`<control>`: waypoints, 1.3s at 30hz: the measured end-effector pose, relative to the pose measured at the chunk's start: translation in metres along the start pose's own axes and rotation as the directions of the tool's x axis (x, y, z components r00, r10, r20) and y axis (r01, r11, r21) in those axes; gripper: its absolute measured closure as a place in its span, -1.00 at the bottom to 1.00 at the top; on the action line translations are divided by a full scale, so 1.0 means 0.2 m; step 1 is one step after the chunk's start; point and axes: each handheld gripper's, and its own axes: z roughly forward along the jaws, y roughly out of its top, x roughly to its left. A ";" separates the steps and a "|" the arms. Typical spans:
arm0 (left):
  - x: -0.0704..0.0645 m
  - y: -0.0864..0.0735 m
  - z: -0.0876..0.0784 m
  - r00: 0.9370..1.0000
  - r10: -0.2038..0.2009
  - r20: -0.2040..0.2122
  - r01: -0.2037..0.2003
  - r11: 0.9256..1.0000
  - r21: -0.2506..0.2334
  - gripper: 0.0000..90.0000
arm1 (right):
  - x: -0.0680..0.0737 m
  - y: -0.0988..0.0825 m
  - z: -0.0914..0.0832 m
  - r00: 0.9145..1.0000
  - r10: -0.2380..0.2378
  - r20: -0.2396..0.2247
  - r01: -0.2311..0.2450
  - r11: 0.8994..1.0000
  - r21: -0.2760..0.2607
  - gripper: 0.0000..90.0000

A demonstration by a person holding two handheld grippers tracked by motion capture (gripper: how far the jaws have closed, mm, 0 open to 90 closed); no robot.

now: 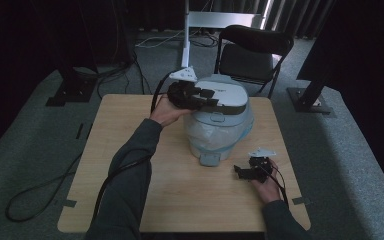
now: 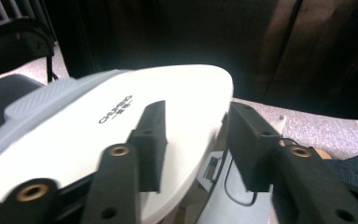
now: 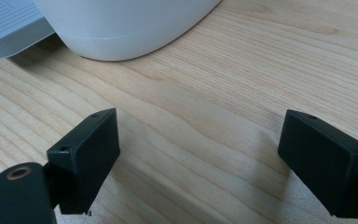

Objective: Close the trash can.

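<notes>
Gripping the lid edge is what I'm after w/ the left tool (image 1: 211,97): its jaws sit half-closed, straddling the front rim of the white domed plastic lid (image 2: 121,126) of the rice cooker (image 1: 219,125), one jaw over the top face, the other off the rim's side. Can't tell if the pads actually press on it yet, so I'd call it a narrowing bracket, not a confirmed hold. The cooker stands at approx 12 o'clock on the light wooden counter (image 1: 130,150), lid down on the pale body; I judge the hand came in from 9 o'clock so the wrist clears the grey front latch tab (image 1: 210,159).

Right tool (image 3: 196,158) rests low at approx 4 o'clock, jaws wide, nothing between them, parked just off the cooker's base (image 3: 121,28), prob. to steady it if the lid sticks.

Around: black folding chair (image 1: 252,52) beyond at 12, cables on the grey carpet (image 1: 40,165) at 9. Nothing blocks the lid except the left tool's own trailing cable across my sleeve.
</notes>
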 end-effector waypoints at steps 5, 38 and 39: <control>-0.03 0.00 0.02 1.000 0.009 0.011 -0.009 1.000 0.011 0.59 | 0.00 0.00 0.00 1.000 0.000 0.000 0.000 1.000 0.000 -0.74; -0.11 -0.05 0.12 0.998 0.039 -0.052 -0.035 0.997 0.063 1.00 | 0.00 0.00 0.00 1.000 0.004 0.004 -0.004 1.000 0.000 -0.74; -0.11 -0.05 0.12 0.998 0.041 -0.054 -0.037 0.997 0.067 1.00 | 0.00 0.00 0.00 1.000 0.004 0.004 -0.004 1.000 0.000 -0.74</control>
